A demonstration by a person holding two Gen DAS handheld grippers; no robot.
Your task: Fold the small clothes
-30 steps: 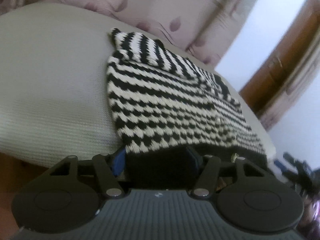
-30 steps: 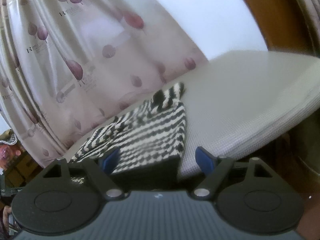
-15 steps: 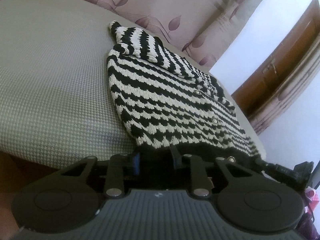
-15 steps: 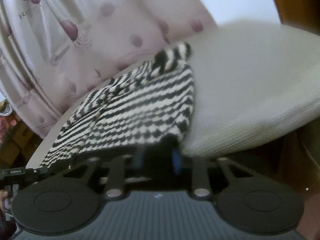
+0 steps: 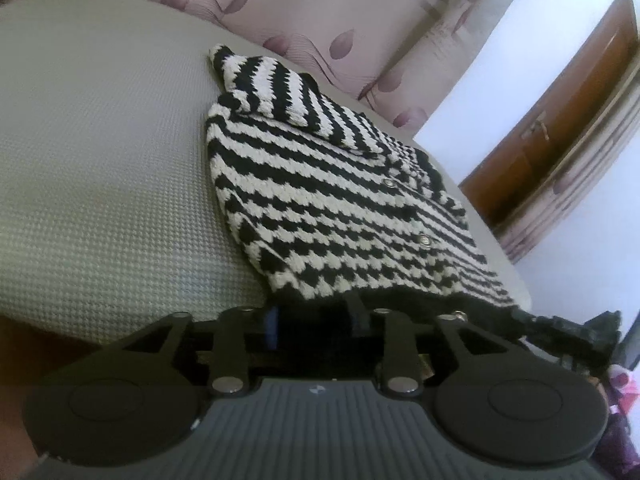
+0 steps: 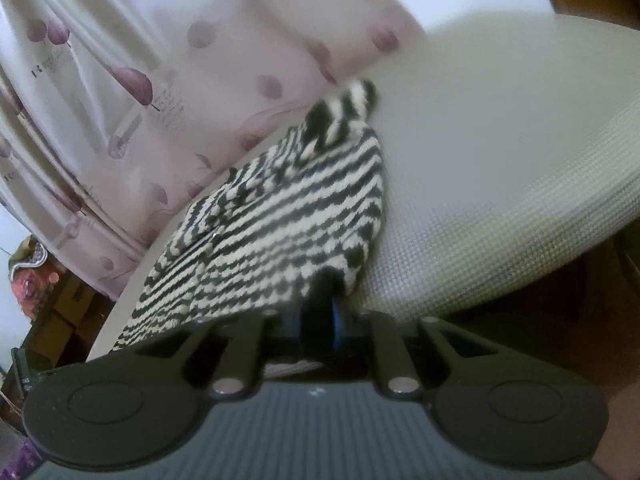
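Observation:
A small black-and-white striped knit cardigan with metal snaps lies flat on a grey-white textured round table. A sleeve is folded across its far end. My left gripper is shut on the near left corner of its black hem. In the right wrist view the cardigan shows on the table, and my right gripper is shut on the near right corner of the hem, which is slightly raised.
A pale curtain with purple leaf prints hangs behind the table. A brown wooden door stands at the right. The table edge runs just in front of my left gripper. Cluttered items sit at far left.
Both grippers were open at the hem one second ago and have since shut on the hem corners. The right gripper has lifted its corner a little.

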